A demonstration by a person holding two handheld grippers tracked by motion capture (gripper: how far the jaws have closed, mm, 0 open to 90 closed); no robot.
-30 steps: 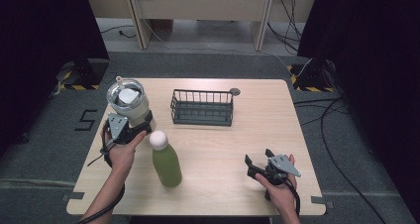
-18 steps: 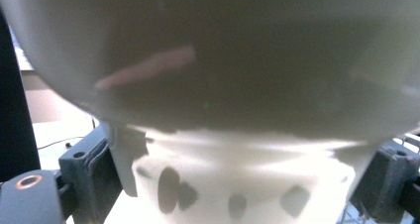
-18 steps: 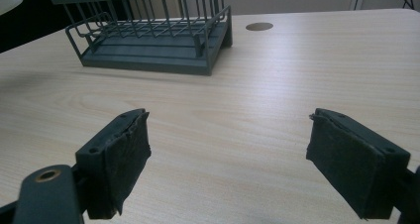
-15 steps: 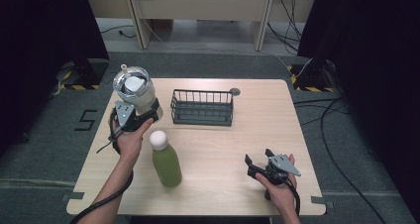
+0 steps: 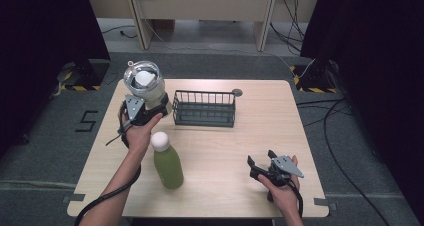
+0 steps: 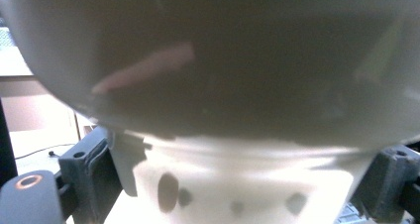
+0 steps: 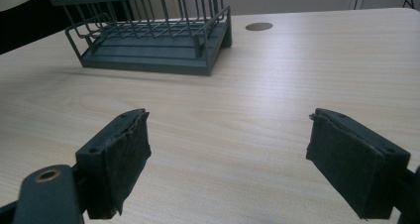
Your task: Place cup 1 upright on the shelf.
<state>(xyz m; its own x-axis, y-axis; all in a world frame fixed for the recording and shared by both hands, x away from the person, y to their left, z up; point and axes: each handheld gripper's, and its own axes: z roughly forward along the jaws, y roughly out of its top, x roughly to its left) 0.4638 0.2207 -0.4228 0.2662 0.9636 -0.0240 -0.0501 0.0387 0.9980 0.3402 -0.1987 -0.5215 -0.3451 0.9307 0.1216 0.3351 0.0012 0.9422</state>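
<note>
On grey carpet stands a pale wooden table (image 5: 240, 151), dark curtains (image 5: 45, 46) flanking.

White jar (image 6: 237, 184) close up, clamped between two black jaws

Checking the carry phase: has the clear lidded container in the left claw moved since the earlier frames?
Yes. The clear lidded container, held in the left claw, has moved toward the table's far edge and slightly closer to the wire basket.

likely a lab: black curtains (image 5: 45, 46), taped floor (image 5: 75, 86).
</note>
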